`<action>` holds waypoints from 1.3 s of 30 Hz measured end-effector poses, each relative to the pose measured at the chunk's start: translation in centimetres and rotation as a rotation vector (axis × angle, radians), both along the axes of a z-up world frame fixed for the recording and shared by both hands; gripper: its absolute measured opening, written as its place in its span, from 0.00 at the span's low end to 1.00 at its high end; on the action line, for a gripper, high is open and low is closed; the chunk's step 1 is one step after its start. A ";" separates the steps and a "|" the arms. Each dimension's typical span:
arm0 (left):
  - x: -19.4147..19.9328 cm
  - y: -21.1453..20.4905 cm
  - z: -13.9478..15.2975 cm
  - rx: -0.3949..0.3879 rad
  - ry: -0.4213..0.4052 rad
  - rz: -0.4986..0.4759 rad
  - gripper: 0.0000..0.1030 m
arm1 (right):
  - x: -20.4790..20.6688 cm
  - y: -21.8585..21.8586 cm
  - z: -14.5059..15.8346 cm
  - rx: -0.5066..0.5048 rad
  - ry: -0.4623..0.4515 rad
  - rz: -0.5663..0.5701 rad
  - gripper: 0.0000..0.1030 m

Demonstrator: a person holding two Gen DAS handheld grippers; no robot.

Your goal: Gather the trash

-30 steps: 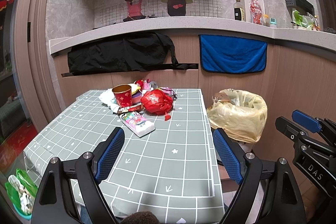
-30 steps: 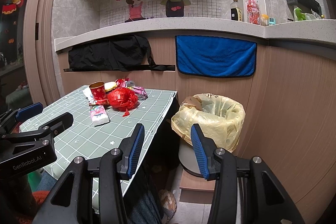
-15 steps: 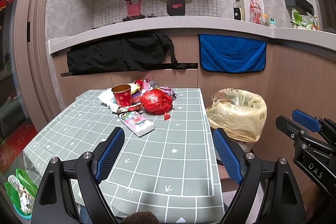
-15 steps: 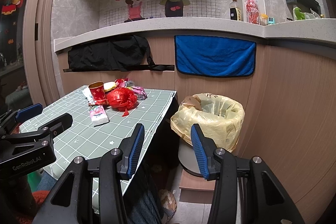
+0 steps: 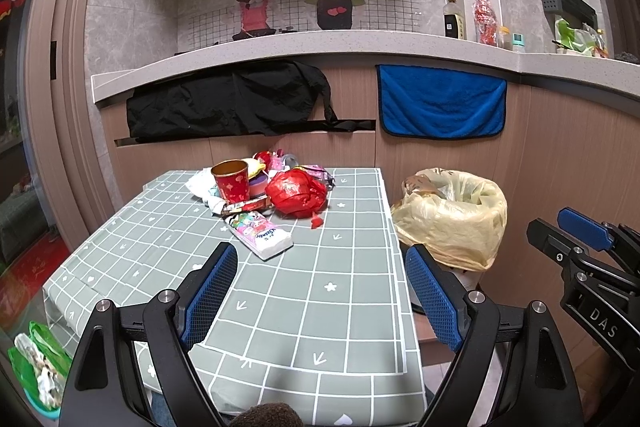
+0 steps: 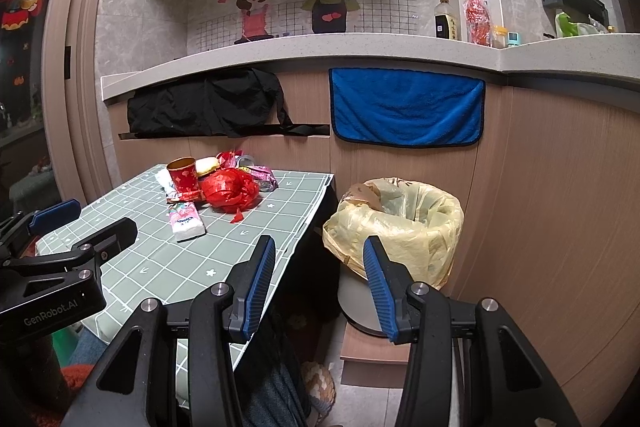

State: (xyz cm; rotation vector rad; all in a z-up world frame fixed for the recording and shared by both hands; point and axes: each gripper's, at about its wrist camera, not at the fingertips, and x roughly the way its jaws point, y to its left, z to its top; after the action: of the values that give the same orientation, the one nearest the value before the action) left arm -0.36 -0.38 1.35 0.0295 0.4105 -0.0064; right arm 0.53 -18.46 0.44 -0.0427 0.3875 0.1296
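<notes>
Basically, the tabletop [image 5: 280,307] w/ its grey-green checked cloth filled the near left, and the bin [image 5: 452,215] w/ its yellow liner stood just beside its right edge, on the floor. Both tools were released and empty: left tool [image 5: 320,291] spread wide over the bare near cloth, right tool [image 6: 318,279] parted over the gap btwn tabletop and bin. Trash sat in one heap at the far end, well apart from either tool: crumpled red bag [image 5: 296,193], red paper cup [image 5: 231,181] upright to its left, tissue pack [image 5: 260,233] nearest, small wrappers behind. Nothing looked collected yet. Best approach, imo: reach the left tool for the tissue pack first since it lay clear of the heap, pinch across its narrow side, then carry it right to the bin w/o knocking the cup.
</notes>
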 end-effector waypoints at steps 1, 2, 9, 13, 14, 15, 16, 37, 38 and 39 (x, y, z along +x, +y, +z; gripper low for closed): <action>0.0 0.0 0.0 0.001 0.000 -0.001 0.84 | 0.0 0.0 0.0 0.000 -0.001 0.000 0.42; 0.0 0.0 -0.1 0.001 0.001 -0.002 0.84 | 0.0 0.0 0.1 0.000 0.000 -0.001 0.42; 0.0 0.0 -0.1 -0.001 0.001 -0.001 0.84 | 0.0 0.0 0.1 0.000 0.002 -0.001 0.42; 0.0 0.0 -0.2 -0.002 -0.001 0.000 0.84 | 0.1 -0.1 0.0 0.001 0.004 0.000 0.42; 0.1 0.1 0.0 -0.008 -0.002 0.002 0.84 | 0.2 -0.1 0.0 0.002 0.006 0.002 0.42; 0.2 0.3 0.0 -0.015 -0.002 0.004 0.84 | 0.3 -0.1 0.0 0.002 0.008 0.005 0.42; 0.4 0.5 0.2 -0.023 -0.002 0.006 0.84 | 0.4 0.0 -0.1 0.001 0.011 0.008 0.42; 13.1 12.5 -1.4 -0.049 0.070 0.143 0.84 | 14.5 9.2 -1.5 -0.042 0.141 0.284 0.42; 13.8 13.2 -1.6 -0.044 0.078 0.144 0.84 | 15.3 10.0 -2.0 -0.046 0.156 0.299 0.42; 14.5 13.8 -1.8 -0.038 0.088 0.138 0.84 | 15.9 10.5 -2.3 -0.049 0.173 0.313 0.42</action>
State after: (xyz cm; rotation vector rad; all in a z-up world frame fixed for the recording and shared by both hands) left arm 14.09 13.38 -0.45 -0.0365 0.4998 0.1210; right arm 16.45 -7.92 -1.87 -0.1410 0.5549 0.4354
